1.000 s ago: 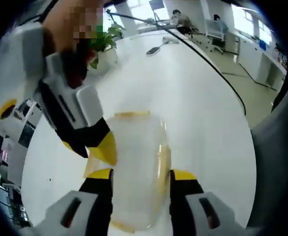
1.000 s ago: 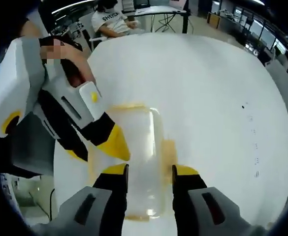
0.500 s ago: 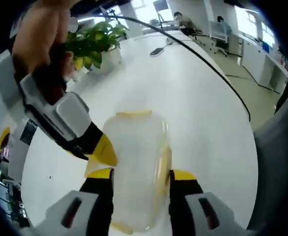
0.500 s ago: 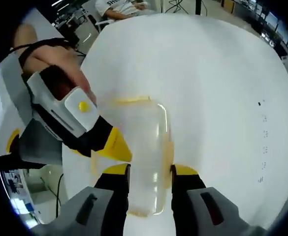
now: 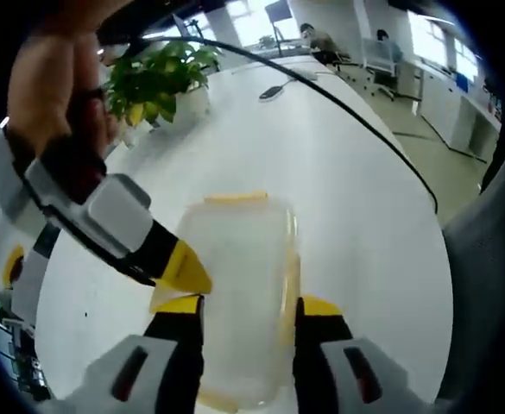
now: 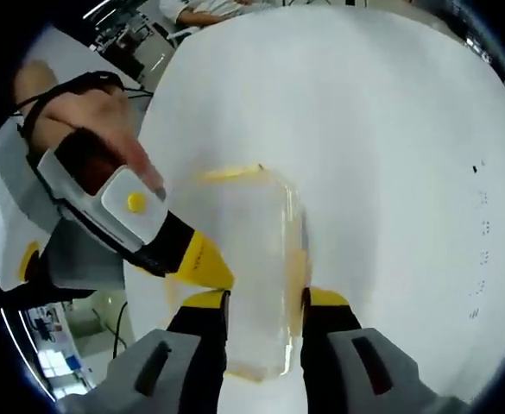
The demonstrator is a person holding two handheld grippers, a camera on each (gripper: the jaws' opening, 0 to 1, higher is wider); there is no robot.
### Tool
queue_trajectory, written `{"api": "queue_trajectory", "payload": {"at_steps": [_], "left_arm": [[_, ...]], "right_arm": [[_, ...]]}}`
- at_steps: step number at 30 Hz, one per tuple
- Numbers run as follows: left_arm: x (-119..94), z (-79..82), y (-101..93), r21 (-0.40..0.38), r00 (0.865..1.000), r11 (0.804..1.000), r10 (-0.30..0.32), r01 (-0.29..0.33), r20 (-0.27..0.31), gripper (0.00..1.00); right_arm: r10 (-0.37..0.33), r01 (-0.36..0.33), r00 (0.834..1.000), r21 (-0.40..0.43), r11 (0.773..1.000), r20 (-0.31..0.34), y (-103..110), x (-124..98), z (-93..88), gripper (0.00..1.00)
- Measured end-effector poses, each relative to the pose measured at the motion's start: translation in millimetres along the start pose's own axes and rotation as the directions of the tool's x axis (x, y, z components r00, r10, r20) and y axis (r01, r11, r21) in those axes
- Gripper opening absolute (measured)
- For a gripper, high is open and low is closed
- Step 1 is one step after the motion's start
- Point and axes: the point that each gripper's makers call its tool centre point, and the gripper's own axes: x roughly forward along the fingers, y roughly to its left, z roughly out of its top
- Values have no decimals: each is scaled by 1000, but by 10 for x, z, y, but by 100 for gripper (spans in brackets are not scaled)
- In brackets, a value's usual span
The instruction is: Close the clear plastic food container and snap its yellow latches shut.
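Clear plastic food container [image 5: 239, 285] [image 6: 256, 267] sits on the white table [image 5: 356, 198] [image 6: 364, 129], lower centre of both views, lid on. Left gripper [image 5: 242, 310] straddles it in the left gripper view, one yellow-tipped jaw on each long side, jaws about container-width apart; contact with the walls hard to judge through the clear plastic. Right gripper [image 6: 265, 304] does the same in the right gripper view, jaws spread just outside the container's sides. In each view the other gripper comes in from the left with its yellow tip against the container's left edge, held by a hand [image 5: 58, 78] [image 6: 71, 108]. Yellow latch [image 5: 233, 198] [image 6: 228, 173] shows at the far end; another latch [image 5: 292, 280] [image 6: 300, 263] runs down the right side; the near-end one is partly hidden by the jaws. Cannot tell whether latches are snapped. Potted plant [image 5: 157, 78] stands upper left of the left gripper view, a black cable [image 5: 356, 112] crossing the table beside it.
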Motion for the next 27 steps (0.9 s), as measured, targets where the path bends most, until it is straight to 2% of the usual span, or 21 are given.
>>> {"api": "queue_trajectory", "payload": {"at_steps": [2, 3, 4, 6, 7, 9, 13, 19, 23, 27], "left_arm": [[4, -7, -6, -2, 1000, 1000, 7, -7, -1, 36], [2, -10, -9, -4, 1000, 1000, 9, -9, -5, 36], [6, -6, 0, -6, 1000, 1000, 8, -8, -7, 36], [2, -2, 3, -7, 1000, 1000, 8, -8, -7, 36], [1, -1, 3, -8, 1000, 1000, 9, -9, -7, 36], [0, -1, 2, -9, 1000, 1000, 10, -11, -4, 37], [-9, -8, -9, -7, 1000, 1000, 12, -12, 12, 37], [5, -3, -15, -12, 1000, 1000, 19, -19, 14, 37], [0, -2, -13, -12, 1000, 1000, 13, -13, 17, 37], [-15, 13, -2, -47, 999, 999, 1, 1, 32, 37]], "right_arm": [[1, -1, 1000, -3, 1000, 4, -129, 27, -39, 31], [-46, 46, 999, -10, 999, -2, -7, 4, -26, 31], [-51, 51, 999, -10, 999, -5, 37, 9, -23, 31], [-55, 55, 998, -12, 998, -27, 117, -19, -40, 31], [-18, 18, 999, -1, 1000, -39, 138, -20, -47, 31], [-36, 36, 998, 6, 999, -59, 100, -38, -56, 31], [-56, 57, 997, 13, 998, -59, 74, -51, -67, 32], [-136, 136, 991, 62, 989, -9, 44, -63, -77, 32], [-185, 183, 982, 58, 981, 39, 38, -80, -74, 32], [-241, 235, 963, 65, 970, 122, 42, -103, -73, 32]]}}
